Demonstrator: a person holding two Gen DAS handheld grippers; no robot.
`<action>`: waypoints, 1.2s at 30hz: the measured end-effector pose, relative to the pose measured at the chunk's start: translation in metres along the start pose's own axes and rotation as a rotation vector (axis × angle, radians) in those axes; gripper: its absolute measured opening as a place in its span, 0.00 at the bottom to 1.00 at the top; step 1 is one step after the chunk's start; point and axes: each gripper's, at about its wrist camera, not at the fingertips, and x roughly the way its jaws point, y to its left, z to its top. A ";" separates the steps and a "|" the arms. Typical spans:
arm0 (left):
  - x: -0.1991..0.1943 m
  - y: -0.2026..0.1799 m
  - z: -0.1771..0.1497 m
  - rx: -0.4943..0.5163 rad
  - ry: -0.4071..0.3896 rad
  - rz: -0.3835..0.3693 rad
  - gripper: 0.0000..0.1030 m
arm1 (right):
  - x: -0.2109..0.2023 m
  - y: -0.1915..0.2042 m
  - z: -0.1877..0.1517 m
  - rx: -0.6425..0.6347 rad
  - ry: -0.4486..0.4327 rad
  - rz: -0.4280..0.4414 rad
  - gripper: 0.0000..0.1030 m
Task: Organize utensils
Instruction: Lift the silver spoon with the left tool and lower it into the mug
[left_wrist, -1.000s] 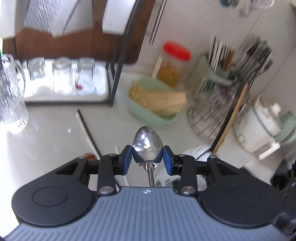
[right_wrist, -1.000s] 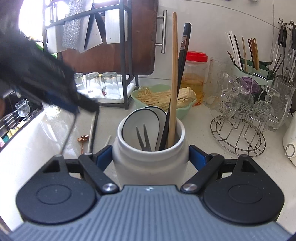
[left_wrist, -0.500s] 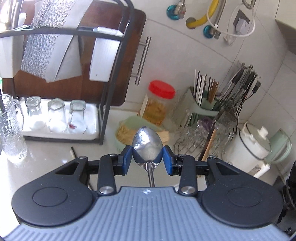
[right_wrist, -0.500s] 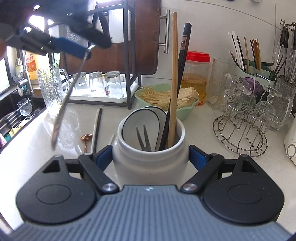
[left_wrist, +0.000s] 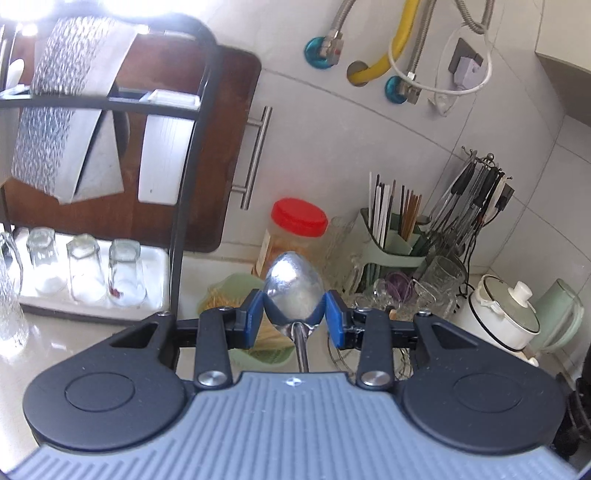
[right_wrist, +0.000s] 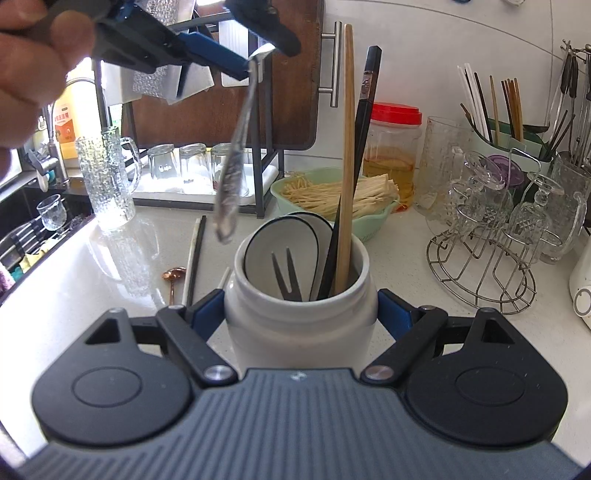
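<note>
Shiny metal spoon (left_wrist: 294, 291), bowl up, clamped in left tongs (left_wrist: 294, 317). Handle hangs over white jar (right_wrist: 301, 325). Right tongs (right_wrist: 301, 314) clamped on jar.

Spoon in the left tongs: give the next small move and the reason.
Probably carry the spoon a little right until its handle end is over the white jar, then lower it. The left tongs clamp the bowl, the handle hangs just left of the jar's mouth, and the right tongs hold the jar, which already has utensils standing inside.
</note>
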 end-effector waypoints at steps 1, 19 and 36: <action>0.001 -0.002 -0.001 0.004 -0.004 -0.002 0.40 | 0.000 0.000 0.000 0.000 0.000 0.000 0.87; 0.004 -0.023 -0.029 0.143 -0.027 -0.010 0.40 | 0.001 0.000 0.000 0.004 -0.009 0.004 0.87; -0.031 -0.029 -0.036 0.164 0.127 -0.031 0.40 | 0.002 0.000 0.000 0.003 -0.016 0.008 0.87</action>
